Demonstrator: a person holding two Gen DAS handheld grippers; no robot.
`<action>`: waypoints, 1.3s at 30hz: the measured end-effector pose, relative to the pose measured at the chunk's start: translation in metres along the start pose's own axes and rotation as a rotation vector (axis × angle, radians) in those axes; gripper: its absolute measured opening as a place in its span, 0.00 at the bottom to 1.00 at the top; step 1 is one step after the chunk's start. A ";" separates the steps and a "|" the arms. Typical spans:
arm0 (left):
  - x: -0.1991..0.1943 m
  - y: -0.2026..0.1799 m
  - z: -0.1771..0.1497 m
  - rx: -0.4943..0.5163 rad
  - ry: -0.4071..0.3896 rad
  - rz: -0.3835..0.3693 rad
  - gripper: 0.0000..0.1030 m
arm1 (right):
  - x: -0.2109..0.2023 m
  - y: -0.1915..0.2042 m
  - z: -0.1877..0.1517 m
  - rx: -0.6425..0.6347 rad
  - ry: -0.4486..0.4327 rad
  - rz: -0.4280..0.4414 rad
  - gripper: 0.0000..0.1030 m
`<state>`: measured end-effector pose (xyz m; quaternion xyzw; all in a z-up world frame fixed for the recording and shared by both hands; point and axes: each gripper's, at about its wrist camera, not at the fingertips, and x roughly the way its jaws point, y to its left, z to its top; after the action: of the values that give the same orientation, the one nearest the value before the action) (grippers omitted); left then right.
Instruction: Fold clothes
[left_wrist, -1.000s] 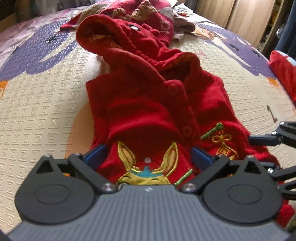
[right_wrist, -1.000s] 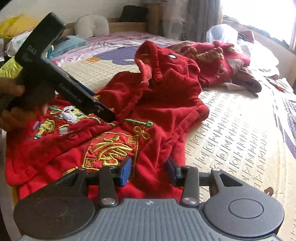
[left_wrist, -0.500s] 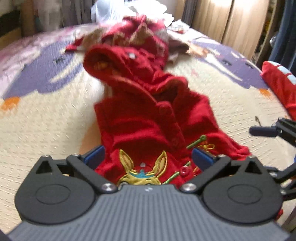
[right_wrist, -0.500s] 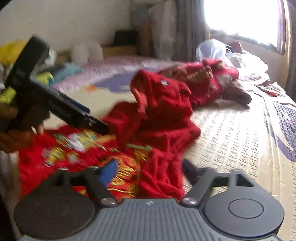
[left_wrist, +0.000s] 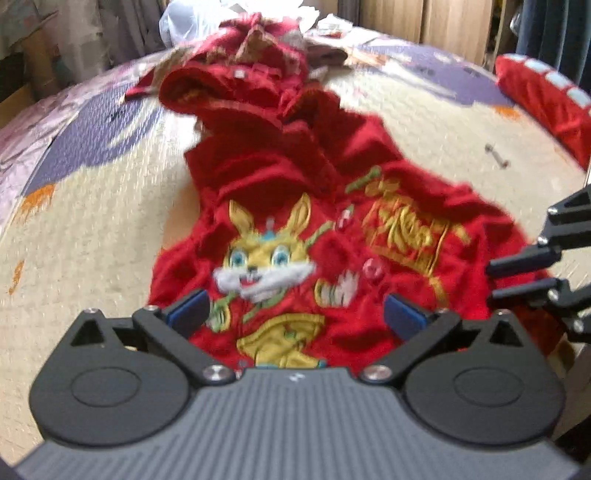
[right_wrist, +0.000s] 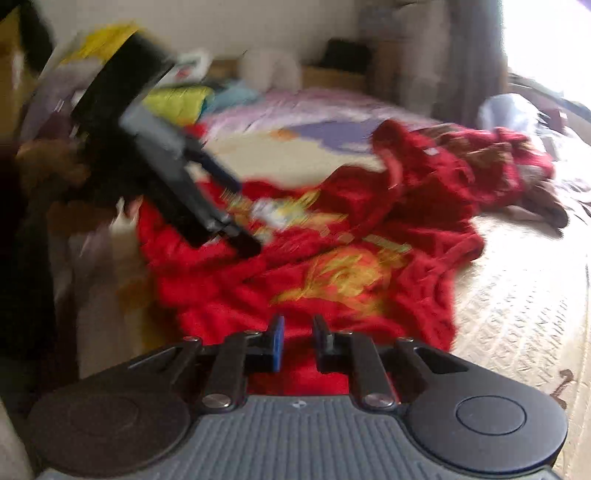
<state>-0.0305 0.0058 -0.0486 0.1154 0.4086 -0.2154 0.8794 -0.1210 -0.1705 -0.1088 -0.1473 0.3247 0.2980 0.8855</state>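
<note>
Red hooded jacket (left_wrist: 295, 206) lies on cream embossed bed mat (left_wrist: 92, 229).

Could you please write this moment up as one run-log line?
stage: laying out | item: red hoodie on bed, unfolded | left gripper: open, empty | right gripper: closing over hem

Red hoodie (left_wrist: 295, 206) — gold rabbit embroidery (left_wrist: 266, 254)

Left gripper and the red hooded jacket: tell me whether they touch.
Cannot tell. In the left wrist view the left gripper stands wide open over the red hooded jacket, but blur hides whether its fingertips rest on the cloth.
</note>
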 end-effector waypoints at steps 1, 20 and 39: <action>0.004 0.002 -0.003 -0.010 0.013 -0.005 1.00 | 0.003 0.002 -0.003 -0.014 0.022 0.006 0.18; -0.005 0.007 0.023 -0.148 -0.081 0.015 1.00 | 0.005 -0.021 0.041 0.117 -0.089 -0.097 0.34; 0.044 0.003 0.029 -0.277 0.027 0.083 1.00 | 0.052 -0.059 0.017 0.272 0.021 -0.180 0.37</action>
<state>0.0159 -0.0148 -0.0632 0.0125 0.4413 -0.1188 0.8894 -0.0435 -0.1862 -0.1265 -0.0579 0.3569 0.1692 0.9169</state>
